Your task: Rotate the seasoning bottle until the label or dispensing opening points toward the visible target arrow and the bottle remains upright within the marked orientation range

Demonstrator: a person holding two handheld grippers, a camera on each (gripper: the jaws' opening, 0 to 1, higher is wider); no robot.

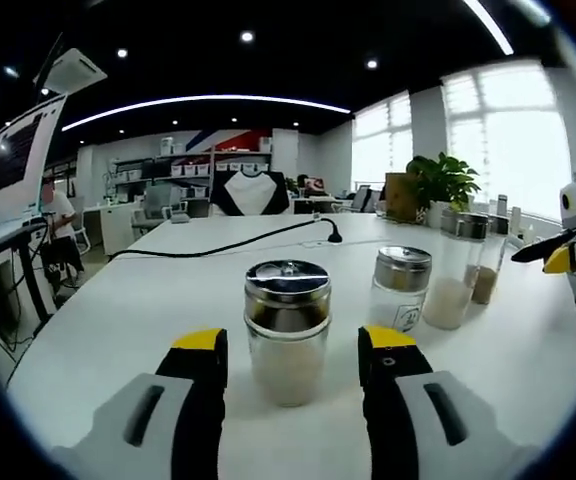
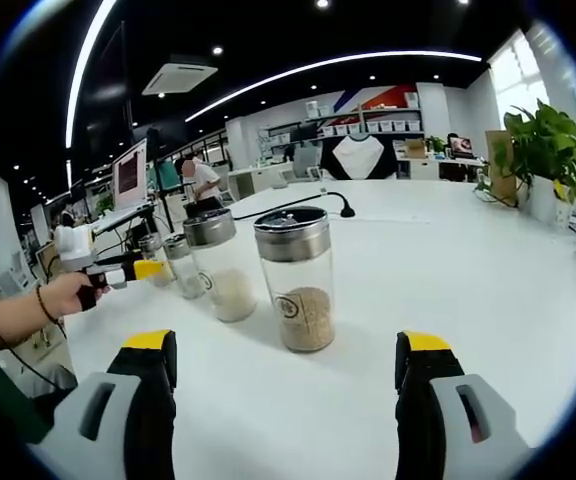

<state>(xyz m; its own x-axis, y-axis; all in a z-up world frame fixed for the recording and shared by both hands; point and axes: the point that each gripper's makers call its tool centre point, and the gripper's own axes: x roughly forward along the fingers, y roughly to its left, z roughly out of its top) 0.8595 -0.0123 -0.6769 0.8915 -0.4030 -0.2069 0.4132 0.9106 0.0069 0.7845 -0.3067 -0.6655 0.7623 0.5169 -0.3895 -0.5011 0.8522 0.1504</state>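
A short glass seasoning bottle (image 1: 288, 330) with a shiny perforated metal lid and pale powder stands upright on the white table (image 1: 128, 310). My left gripper (image 1: 294, 340) is open, one yellow-tipped jaw on each side of the bottle with a gap on both sides. In the right gripper view, my right gripper (image 2: 286, 345) is open and wide. Just ahead of its tips stands a tall jar of brown grains (image 2: 296, 285) bearing a round label. The left gripper (image 2: 133, 270), held by a hand (image 2: 63, 295), is at the far end of the row.
A second short shaker (image 1: 400, 288) and two tall jars (image 1: 456, 270) line up to the right, toward the right gripper (image 1: 558, 252). A black cable (image 1: 228, 245) crosses the far table. A potted plant (image 1: 443, 180) stands at the back right. Desks, monitors and people sit beyond.
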